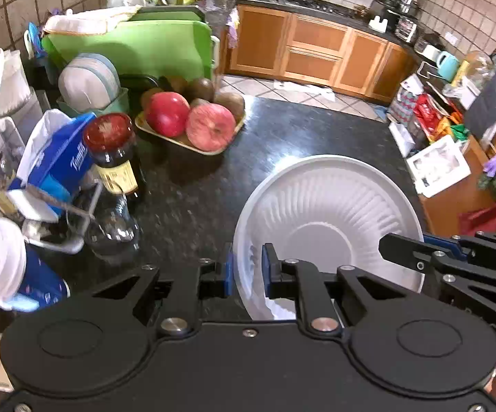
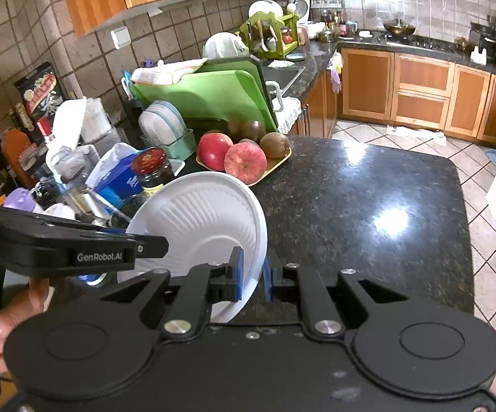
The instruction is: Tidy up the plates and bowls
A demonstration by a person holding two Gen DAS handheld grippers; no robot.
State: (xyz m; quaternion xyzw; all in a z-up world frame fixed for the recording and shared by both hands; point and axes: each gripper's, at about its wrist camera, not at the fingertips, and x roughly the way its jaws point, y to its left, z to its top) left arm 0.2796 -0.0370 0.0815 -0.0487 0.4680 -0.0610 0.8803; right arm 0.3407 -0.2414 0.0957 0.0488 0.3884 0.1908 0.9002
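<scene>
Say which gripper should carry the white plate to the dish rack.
Left, probably: the dish rack lies on its side. Both the left gripper and right gripper pinch the white plate's rim.

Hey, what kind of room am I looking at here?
Most likely a home kitchen: a gas stove with a pan on it, wooden cabinets under a dark stone counter, and plates standing in a dish rack.

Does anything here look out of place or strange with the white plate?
Yes. The white plate is not lying on the dark countertop: it is tilted, with the left gripper and the right gripper each clamped on its rim at opposite sides. Nothing looks spilled or broken.
</scene>
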